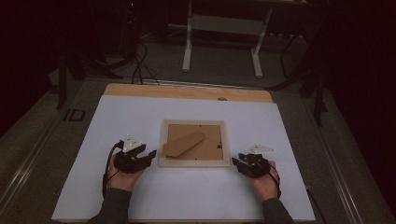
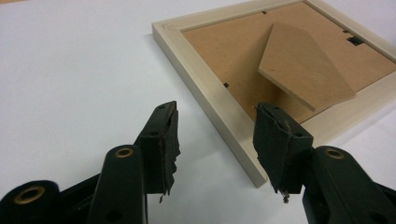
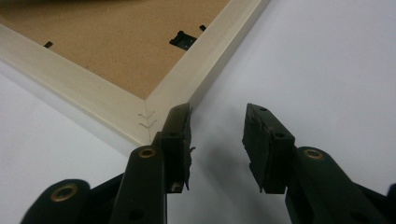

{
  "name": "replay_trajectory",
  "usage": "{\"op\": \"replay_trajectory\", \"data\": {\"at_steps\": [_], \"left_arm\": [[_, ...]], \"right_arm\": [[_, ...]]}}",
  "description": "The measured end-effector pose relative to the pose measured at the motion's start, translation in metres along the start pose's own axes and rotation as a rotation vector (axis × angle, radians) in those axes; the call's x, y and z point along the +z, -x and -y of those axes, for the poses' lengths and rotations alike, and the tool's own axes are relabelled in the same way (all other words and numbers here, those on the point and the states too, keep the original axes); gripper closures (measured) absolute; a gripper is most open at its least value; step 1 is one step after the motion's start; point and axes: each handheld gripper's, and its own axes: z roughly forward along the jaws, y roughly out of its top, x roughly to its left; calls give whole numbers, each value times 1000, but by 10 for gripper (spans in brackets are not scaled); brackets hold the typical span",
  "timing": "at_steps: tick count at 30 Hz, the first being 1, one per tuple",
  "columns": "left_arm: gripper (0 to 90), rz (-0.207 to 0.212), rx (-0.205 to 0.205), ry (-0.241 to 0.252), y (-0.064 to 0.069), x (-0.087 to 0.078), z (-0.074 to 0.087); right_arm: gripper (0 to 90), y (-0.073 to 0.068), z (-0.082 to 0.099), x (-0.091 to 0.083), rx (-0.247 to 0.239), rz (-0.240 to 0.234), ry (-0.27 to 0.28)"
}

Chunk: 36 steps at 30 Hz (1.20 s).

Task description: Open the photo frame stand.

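A pale wooden picture frame [image 1: 194, 163] lies face down in the middle of the white table top [image 1: 140, 112]. Its brown backboard [image 1: 212, 137] and its fold-out stand flap [image 1: 183, 143] face up. My left gripper [image 1: 145, 154] sits at the frame's near left corner and is open. In the left gripper view the frame's side rail [image 2: 205, 79] runs between the spread jaws of this gripper [image 2: 215, 112], untouched by the pads, with the flap [image 2: 303, 70] beyond. My right gripper [image 1: 239, 161] is open at the near right corner. In the right gripper view its [image 3: 218, 112] left jaw stands over that corner [image 3: 154, 100].
A strip of bare wood [image 1: 187, 92] edges the table's far side. Beyond it on the dark floor stand the white legs of a desk [image 1: 187, 46], and black cables [image 1: 137, 65] trail nearby. White surface spreads on all sides of the frame.
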Motion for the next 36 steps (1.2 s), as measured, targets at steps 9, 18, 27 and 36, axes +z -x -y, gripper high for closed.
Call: {"op": "replay_trajectory", "data": {"at_steps": [9,18,27,36], "left_arm": [[509,34,13,28,4,-7,-8],[509,62,38,23,10,-8,-15],[532,99,109,11,22,-2,-33],[537,135,147,-44,21,16,-55]], "right_arm": [[597,-2,1,4,-9,-23,-24],[581,-1,2,1,4,-18,-23],[572,8,4,-10,42,0,5],[534,8,3,-11,47,1,8]]}}
